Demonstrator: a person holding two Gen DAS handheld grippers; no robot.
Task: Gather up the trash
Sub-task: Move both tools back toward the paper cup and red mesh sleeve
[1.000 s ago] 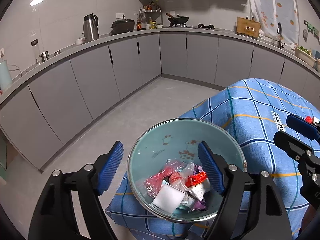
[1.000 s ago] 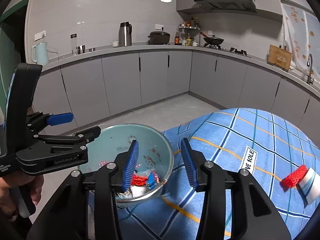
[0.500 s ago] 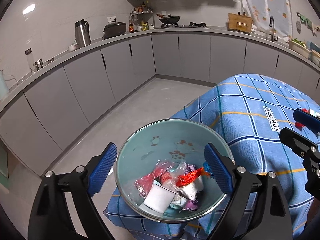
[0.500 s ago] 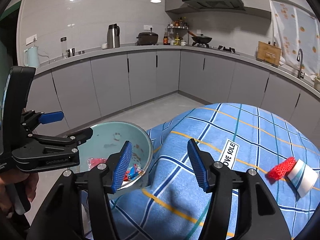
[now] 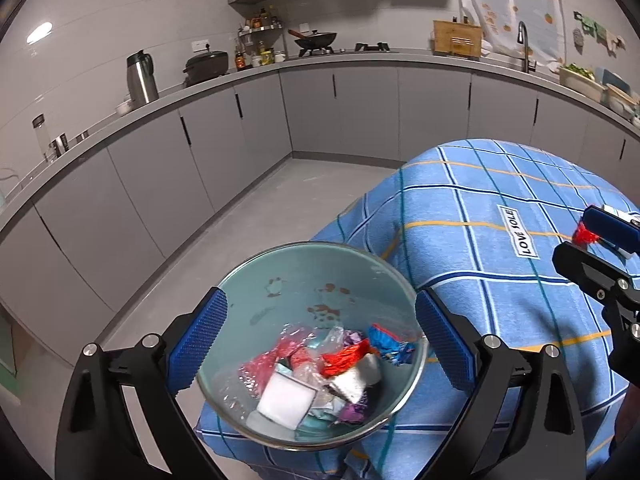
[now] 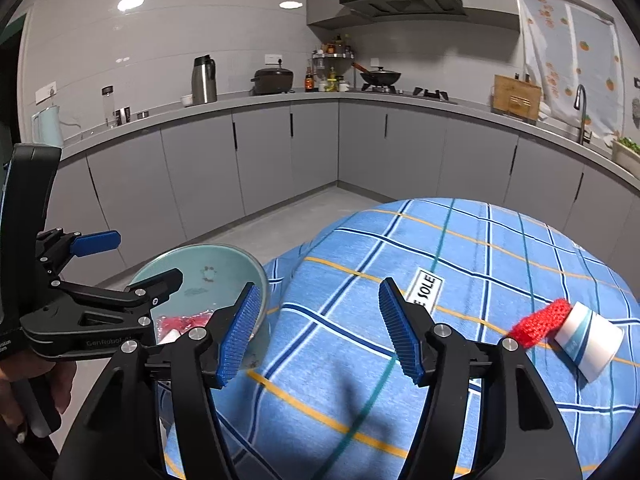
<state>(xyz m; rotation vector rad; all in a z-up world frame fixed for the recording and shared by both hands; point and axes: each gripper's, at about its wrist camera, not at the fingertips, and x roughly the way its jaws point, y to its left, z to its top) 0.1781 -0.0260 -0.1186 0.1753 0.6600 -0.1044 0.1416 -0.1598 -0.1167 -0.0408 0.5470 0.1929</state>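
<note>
— Left wrist view: crinkly foil and plastic wrappers (image 5: 320,364) heap in the round glass bowl (image 5: 280,264) at the corner of the checked tablecloth (image 5: 472,248). Grippers?

— Left gripper (image 5: 320,332) has just been opening, ribbed pads astride the bowl, untouched; right gripper (image 6: 318,330) also just opening, nothing between its pads. Paper cup (image 6: 590,338) and red mesh (image 6: 538,322) lie on the cloth.

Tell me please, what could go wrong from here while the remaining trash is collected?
1. The bowl sits at the corner of the cloth-covered table, partly past the edge; the left gripper, whose jaws have just been opening around it, could nudge it off.
2. The paper cup lies on its side and may roll when the right gripper, jaws also just opening and empty, reaches it.
3. The red mesh touching the cup might snag on it.
</note>
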